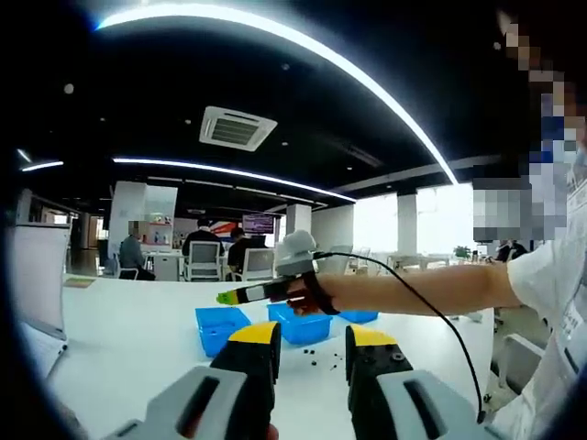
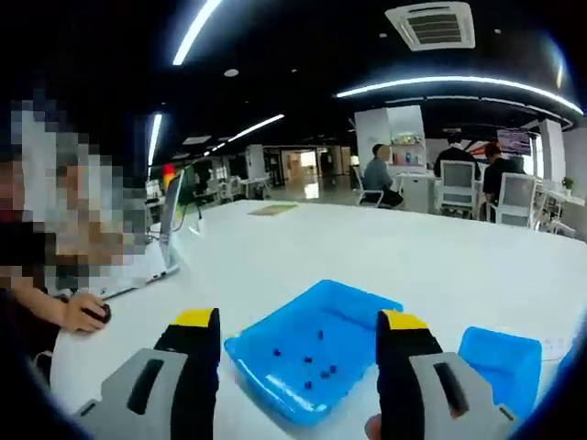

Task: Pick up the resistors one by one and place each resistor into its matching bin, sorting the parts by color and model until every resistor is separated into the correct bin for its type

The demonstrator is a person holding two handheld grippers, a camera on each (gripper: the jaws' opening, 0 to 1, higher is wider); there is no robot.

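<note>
Left gripper: lower centre of the left gripper view, jaws spread wide with nothing between them, above the white table.

Right gripper: lower centre of the right gripper view, jaws wide apart, empty, framing a blue bin. In the left gripper view it crosses mid-frame from the right, held in a hand, cable trailing; whether it is open from that angle cannot be told.

Resistors: small dark pieces scattered on the floor of the blue bin between the right jaws. More dark specks lie loose on the table just before the bins in the left gripper view.

Second bin: lower right of the right gripper view, just beside the first. Left gripper view shows three bins grouped mid-frame beneath the outstretched arm.

Surroundings: laptop at left, another person's hand on a mouse at lower left; seated people and chairs behind; ceiling vent at upper centre.
</note>
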